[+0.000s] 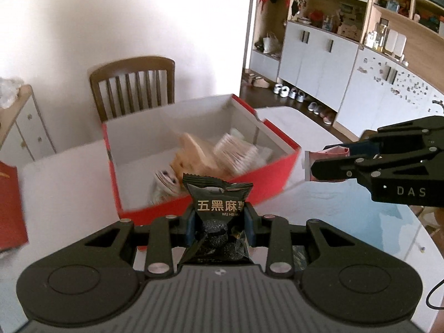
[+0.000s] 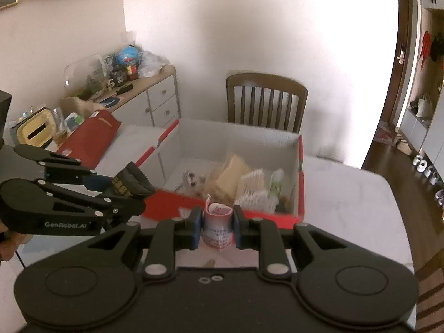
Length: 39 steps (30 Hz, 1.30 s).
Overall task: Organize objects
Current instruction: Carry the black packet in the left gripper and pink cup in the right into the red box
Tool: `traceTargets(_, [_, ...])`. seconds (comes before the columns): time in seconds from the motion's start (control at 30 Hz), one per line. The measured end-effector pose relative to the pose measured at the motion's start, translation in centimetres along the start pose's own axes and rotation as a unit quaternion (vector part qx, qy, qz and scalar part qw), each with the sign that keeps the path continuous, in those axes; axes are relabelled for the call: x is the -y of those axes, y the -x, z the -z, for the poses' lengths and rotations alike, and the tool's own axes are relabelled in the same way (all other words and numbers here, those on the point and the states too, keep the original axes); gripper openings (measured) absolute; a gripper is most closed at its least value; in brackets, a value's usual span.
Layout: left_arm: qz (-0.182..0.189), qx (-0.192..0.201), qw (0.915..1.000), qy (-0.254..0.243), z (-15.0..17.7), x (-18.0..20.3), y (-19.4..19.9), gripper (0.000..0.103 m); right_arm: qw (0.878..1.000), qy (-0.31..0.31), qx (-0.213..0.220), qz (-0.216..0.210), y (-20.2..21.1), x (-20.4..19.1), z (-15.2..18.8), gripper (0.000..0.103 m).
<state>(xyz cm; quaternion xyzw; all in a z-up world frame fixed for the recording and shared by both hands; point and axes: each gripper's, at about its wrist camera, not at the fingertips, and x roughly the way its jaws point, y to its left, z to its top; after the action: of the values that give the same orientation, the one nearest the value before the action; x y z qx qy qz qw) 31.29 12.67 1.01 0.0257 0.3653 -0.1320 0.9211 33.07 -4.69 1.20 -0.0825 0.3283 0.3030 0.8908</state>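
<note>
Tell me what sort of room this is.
Most likely a home dining area: a wooden chair at a white table, wall cabinets with shoes lined up beneath.

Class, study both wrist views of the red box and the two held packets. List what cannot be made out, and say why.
- Snacks in the red box: motion-blurred in both views, so their labels are unreadable.
- Black packet, left wrist view: the left gripper covers its sides, so the print is cut short.
- Pink packet, right wrist view: its print is too small; the right gripper hides its sides.
</note>
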Motion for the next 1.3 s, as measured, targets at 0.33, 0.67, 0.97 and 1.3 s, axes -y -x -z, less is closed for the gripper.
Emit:
traceTargets(0.33, [-0.033, -0.023, 0.9990, -0.018, -4.6, -2.5, -5.4, 0.033, 0.999, -0.009, -0.007, 0.031, -5.7, 1.2, -3.2, 0.022])
traceTargets(0.67, [-0.059, -0.059, 0.9964, -0.012, -6.8, -4.3, -11.7, 0.033, 0.997, -0.027, -0.041, 0.063, -11.5, 2.5, -3.7, 0.022])
traceTargets(0.97, [-0.069, -0.089, 0.9936, -0.008, -6.8, -5.0, -15.7, 0.033, 0.995, -0.047, -0.048, 0.070, -14.5, 3.3, -3.2, 0.022])
traceTargets(1.3, [-0.069, -0.111, 0.9911, -0.025, -5.9, -4.7, -17.7, 0.034, 0.995, -0.030, -0.073, 0.067, -16.2, 2.8, -1.7, 0.022])
